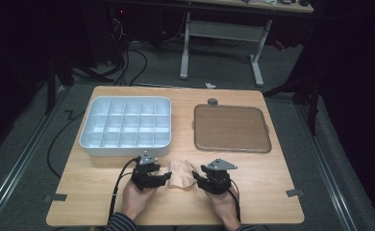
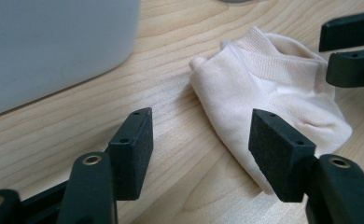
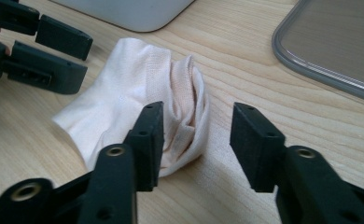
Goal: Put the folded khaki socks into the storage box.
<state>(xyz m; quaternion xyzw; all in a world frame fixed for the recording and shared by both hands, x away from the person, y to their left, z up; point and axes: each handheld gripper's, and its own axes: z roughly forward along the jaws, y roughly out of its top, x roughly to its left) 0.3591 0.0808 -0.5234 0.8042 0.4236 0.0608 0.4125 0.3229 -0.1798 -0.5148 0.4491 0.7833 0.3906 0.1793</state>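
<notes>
A cream sock, folded over on itself, lies on the wooden table near its front edge. My left gripper sits just left of it and my right gripper just right, and their tips point at each other. In the left gripper view the sock lies ahead and to the right of my open left gripper, whose pads are apart from it. In the right gripper view the sock's rolled edge lies ahead of my open right gripper, whose pads do not press on it.
A white box with several compartments stands at the back left, close behind the left gripper. A brown tray with a grey rim lies at the back right. A small grey disc sits behind that tray.
</notes>
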